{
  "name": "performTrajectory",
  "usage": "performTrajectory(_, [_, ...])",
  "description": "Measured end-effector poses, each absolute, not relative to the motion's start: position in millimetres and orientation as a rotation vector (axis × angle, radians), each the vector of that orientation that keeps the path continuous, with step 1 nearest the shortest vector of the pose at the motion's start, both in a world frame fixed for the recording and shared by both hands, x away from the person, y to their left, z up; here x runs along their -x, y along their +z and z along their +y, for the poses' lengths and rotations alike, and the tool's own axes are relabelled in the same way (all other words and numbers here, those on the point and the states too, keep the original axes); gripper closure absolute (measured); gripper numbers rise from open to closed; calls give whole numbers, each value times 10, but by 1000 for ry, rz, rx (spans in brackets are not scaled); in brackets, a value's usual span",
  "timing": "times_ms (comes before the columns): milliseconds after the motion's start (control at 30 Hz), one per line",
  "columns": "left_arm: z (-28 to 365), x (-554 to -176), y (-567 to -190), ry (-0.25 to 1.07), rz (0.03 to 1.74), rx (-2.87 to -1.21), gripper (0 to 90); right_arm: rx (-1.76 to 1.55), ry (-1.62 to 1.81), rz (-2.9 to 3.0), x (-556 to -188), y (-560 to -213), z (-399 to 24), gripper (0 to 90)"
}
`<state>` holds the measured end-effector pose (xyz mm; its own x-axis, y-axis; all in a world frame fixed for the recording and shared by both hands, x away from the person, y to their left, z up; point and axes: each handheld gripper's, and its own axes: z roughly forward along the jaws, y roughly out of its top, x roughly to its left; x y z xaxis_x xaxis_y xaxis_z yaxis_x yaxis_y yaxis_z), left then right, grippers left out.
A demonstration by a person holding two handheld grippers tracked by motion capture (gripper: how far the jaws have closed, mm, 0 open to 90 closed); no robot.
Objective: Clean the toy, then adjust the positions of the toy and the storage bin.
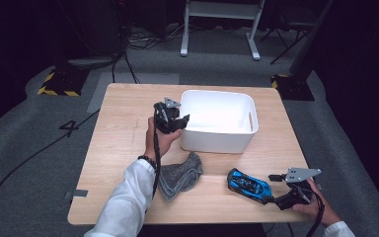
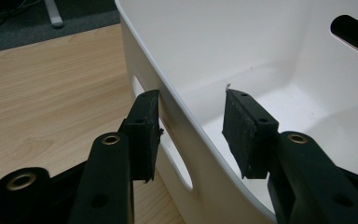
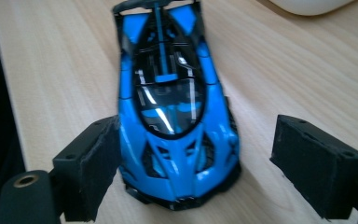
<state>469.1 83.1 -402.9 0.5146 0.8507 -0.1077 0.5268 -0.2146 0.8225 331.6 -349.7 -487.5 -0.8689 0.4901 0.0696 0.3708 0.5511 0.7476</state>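
Note:
A white plastic bin (image 1: 217,140) stands at the back middle of the wooden table (image 1: 123,113). My left gripper (image 1: 180,121) is at the bin's left wall and straddles its rim. In the left gripper view the bin (image 2: 223,42) has one pad outside by the handle slot and one inside; a gap shows, so my left gripper (image 2: 191,135) is open. A blue toy car (image 1: 248,185) lies near the front right. My right gripper (image 1: 270,188) is open around its end. In the right gripper view the car (image 3: 172,107) sits between the pads of my right gripper (image 3: 200,140), the left pad against its side and the right pad apart.
A crumpled grey cloth (image 1: 180,175) lies at the front middle, between the two arms. The table's front edge runs close below the car and the right hand. Beyond the table are grey floor, cables and a white stand's legs (image 1: 219,29).

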Motion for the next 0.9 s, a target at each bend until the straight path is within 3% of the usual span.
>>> performTrajectory(400, [875, -4392, -4060, 429, 1142, -1846, 532, -682, 1113, 2699, -3330, -5009, -3311, 154])
performTrajectory(633, [877, -4266, -4063, 413, 1140, -1843, 559, -627, 1110, 2663, -3304, -5050, -3237, 145])
performTrajectory(900, [825, -4108, -4084, 422, 1161, -1827, 509, -600, 1116, 2679, -3308, -5027, -3248, 239])
